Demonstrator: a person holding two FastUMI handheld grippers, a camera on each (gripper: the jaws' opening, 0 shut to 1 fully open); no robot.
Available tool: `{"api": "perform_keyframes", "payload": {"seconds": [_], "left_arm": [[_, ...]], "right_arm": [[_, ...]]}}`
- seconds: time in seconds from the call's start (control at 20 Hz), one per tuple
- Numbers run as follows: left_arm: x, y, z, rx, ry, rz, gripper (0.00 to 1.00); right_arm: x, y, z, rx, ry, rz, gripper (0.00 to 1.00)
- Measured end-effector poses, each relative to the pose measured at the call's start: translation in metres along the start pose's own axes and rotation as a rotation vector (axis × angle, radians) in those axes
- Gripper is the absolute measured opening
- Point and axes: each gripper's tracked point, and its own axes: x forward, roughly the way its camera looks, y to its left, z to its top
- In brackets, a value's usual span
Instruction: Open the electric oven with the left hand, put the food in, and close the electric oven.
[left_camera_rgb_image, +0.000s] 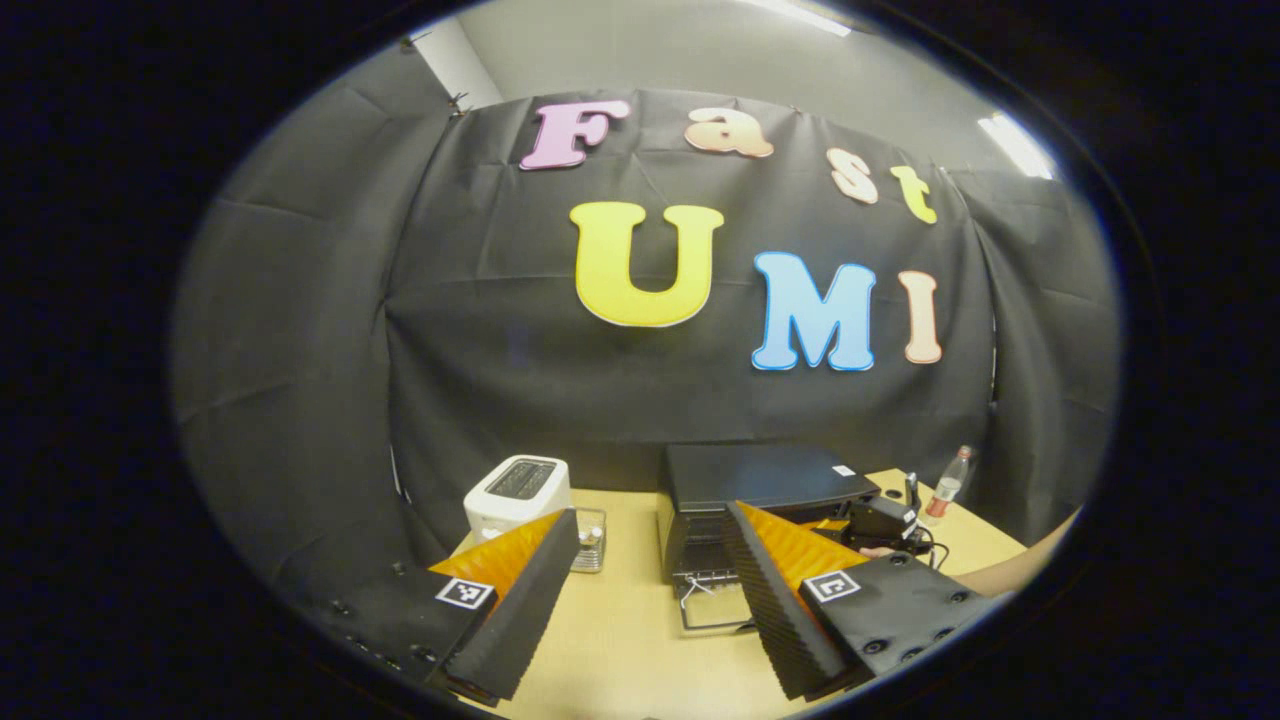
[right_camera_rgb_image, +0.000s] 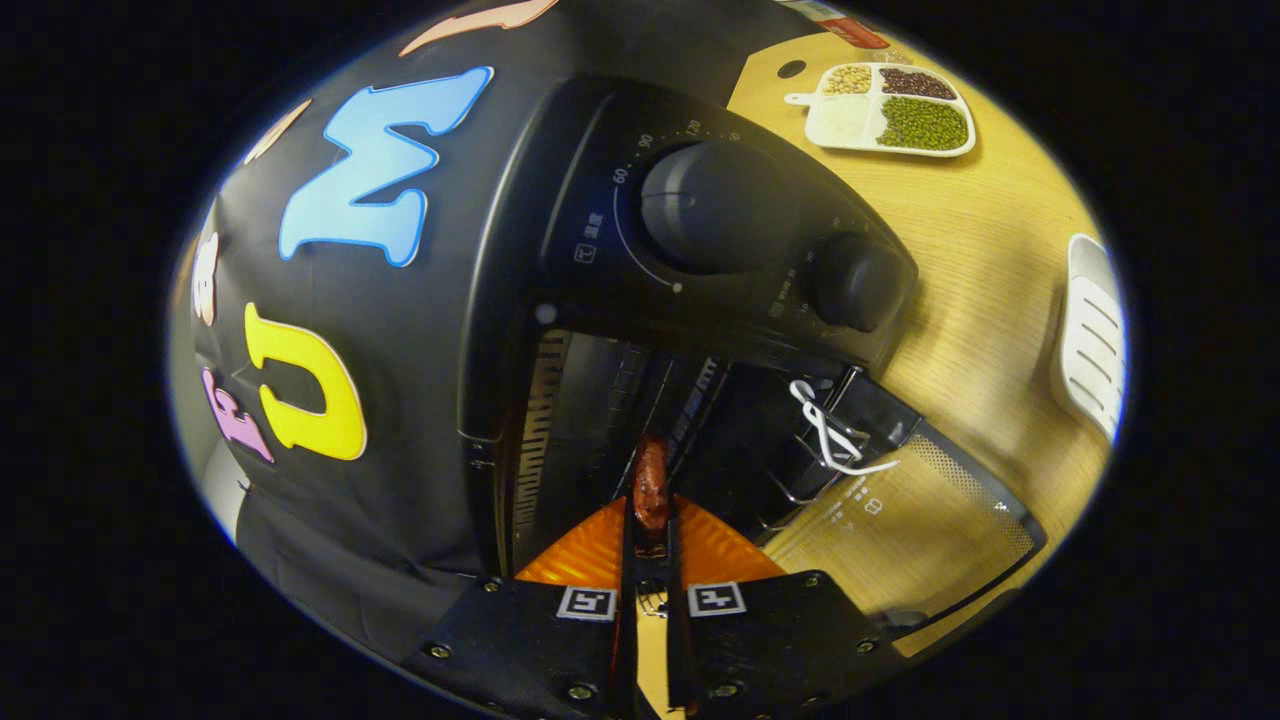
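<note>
- The right gripper is pinching a reddish-brown sausage between its fingers, which are pressed nearly together on it — the sausage sticks forward past the tips into the mouth of the electric oven.
- The oven door hangs open, folded down toward the table, with a white wire handle lying by the rack at the opening.
- To place it well, I judge the sausage should travel level and deeper over the rack, clear of the ribbed side wall beside it, before the fingers part — a release this near the lip risks it rolling out onto the door.
- The view is rolled sideways, so squaring the gripper to the rack first would help.
- The left gripper is spread wide and holds nothing, hovering back over the table and facing the oven, with a white toaster to one side; it should stay off the door until the food is set down.
- Farther off sit a divided tray of beans and a bottle.
</note>
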Motion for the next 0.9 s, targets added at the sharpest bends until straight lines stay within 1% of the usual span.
{"api": "perform_keyframes", "payload": {"seconds": [0.05, 0.1, 0.15, 0.2, 0.25, 0.3, 0.35, 0.4, 0.45, 0.5, 0.55, 0.6, 0.65, 0.7, 0.75, 0.85, 0.9], "left_arm": [[0.004, 0.002, -0.003, -0.009, 0.002, 0.001, 0.96], [0.007, 0.004, -0.004, -0.016, 0.003, 0.001, 0.97], [0.011, 0.004, -0.008, -0.025, 0.008, -0.004, 1.0], [0.014, 0.005, -0.01, -0.035, 0.012, -0.007, 0.97], [0.017, 0.002, -0.012, -0.045, 0.018, -0.011, 1.0], [0.018, 0.0, -0.013, -0.052, 0.021, -0.017, 0.97], [0.018, 0.0, -0.014, -0.055, 0.021, -0.021, 0.97], [0.018, -0.001, -0.014, -0.053, 0.023, -0.025, 1.0], [0.018, -0.004, -0.015, -0.05, 0.024, -0.03, 1.0], [0.019, -0.007, -0.016, -0.045, 0.026, -0.036, 0.96], [0.02, -0.01, -0.018, -0.04, 0.031, -0.042, 1.0], [0.021, -0.013, -0.019, -0.035, 0.034, -0.048, 1.0], [0.02, -0.016, -0.02, -0.033, 0.036, -0.054, 1.0], [0.022, -0.02, -0.02, -0.033, 0.037, -0.062, 0.96], [0.024, -0.026, -0.023, -0.032, 0.041, -0.07, 1.0], [0.027, -0.036, -0.025, -0.031, 0.052, -0.082, 1.0], [0.029, -0.042, -0.024, -0.03, 0.051, -0.09, 0.96]], "right_arm": [[-0.004, -0.008, -0.001, -0.051, -0.002, -0.035, 0.19], [-0.006, -0.007, 0.001, -0.068, -0.011, -0.035, 0.28], [-0.005, -0.005, 0.001, -0.095, -0.02, -0.048, 0.4], [-0.007, -0.002, 0.004, -0.137, -0.022, -0.063, 0.46], [-0.012, -0.002, 0.007, -0.192, -0.028, -0.09, 0.57], [-0.018, -0.004, 0.012, -0.252, -0.041, -0.131, 0.59], [-0.025, -0.003, 0.017, -0.296, -0.052, -0.142, 0.6], [-0.029, -0.005, 0.023, -0.338, -0.072, -0.169, 0.79], [-0.034, -0.004, 0.026, -0.379, -0.084, -0.183, 0.81], [-0.042, -0.002, 0.028, -0.423, -0.091, -0.198, 0.81], [-0.049, -0.001, 0.032, -0.475, -0.099, -0.21, 0.81], [-0.058, 0.002, 0.037, -0.531, -0.113, -0.216, 0.82], [-0.066, 0.006, 0.04, -0.584, -0.129, -0.216, 0.82], [-0.074, 0.011, 0.042, -0.637, -0.139, -0.206, 0.81], [-0.083, 0.015, 0.044, -0.691, -0.15, -0.207, 0.81], [-0.103, 0.023, 0.051, -0.784, -0.172, -0.203, 0.81], [-0.117, 0.028, 0.054, -0.823, -0.189, -0.192, 0.81]]}}
